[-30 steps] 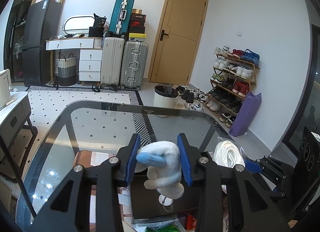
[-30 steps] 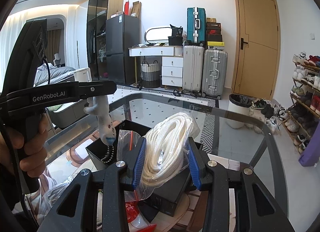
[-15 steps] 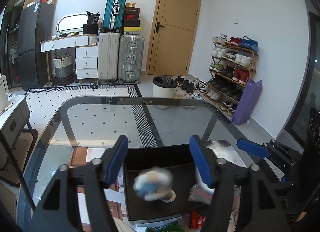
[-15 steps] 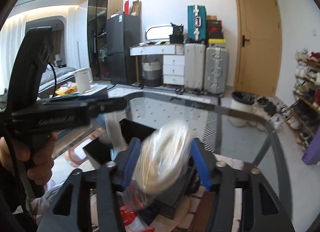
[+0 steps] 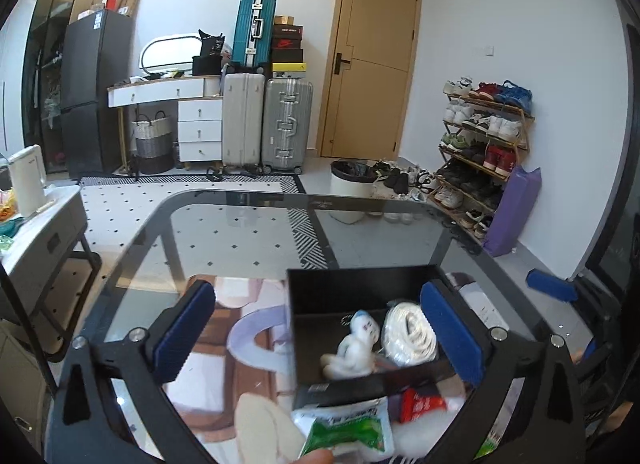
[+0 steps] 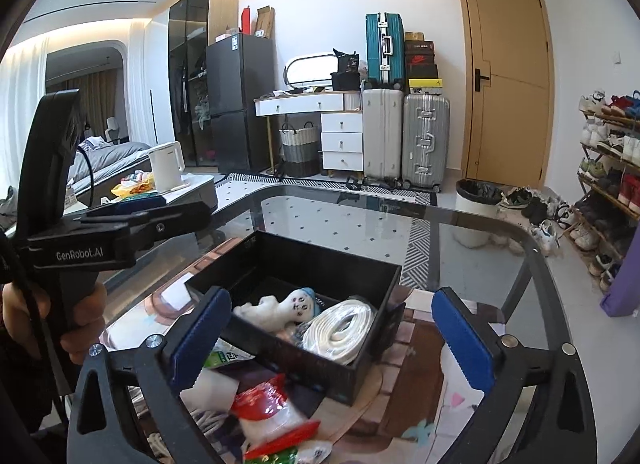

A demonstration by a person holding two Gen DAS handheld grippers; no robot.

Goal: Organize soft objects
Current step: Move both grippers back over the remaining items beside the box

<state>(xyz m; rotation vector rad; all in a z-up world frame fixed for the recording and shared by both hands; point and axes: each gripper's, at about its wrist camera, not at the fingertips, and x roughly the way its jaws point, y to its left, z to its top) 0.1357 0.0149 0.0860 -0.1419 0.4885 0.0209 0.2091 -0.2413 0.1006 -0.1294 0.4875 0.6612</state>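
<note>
Left wrist view: your left gripper (image 5: 320, 334) jaws are spread and empty above the black box (image 5: 360, 288) holding plush doll (image 5: 354, 346) and rope coil (image 5: 410, 334); right wrist view: your right gripper (image 6: 332, 338) jaws likewise spread over that box on the glass counter (image 6: 460, 248).

**Bkgd only, non-task items**

Glass table (image 5: 248, 224) w/ dark rim. Far wall: wooden door (image 5: 370, 60), black fridge (image 5: 94, 92), white drawer unit (image 5: 199, 129), two upright suitcases (image 5: 266, 122) w/ teal case (image 5: 254, 35) above them. White bin (image 5: 352, 190) near door. Shoe rack (image 5: 482, 144) on right wall, purple bag (image 5: 512, 210) just beside it. White kettle (image 6: 166, 166) on side table.
</note>
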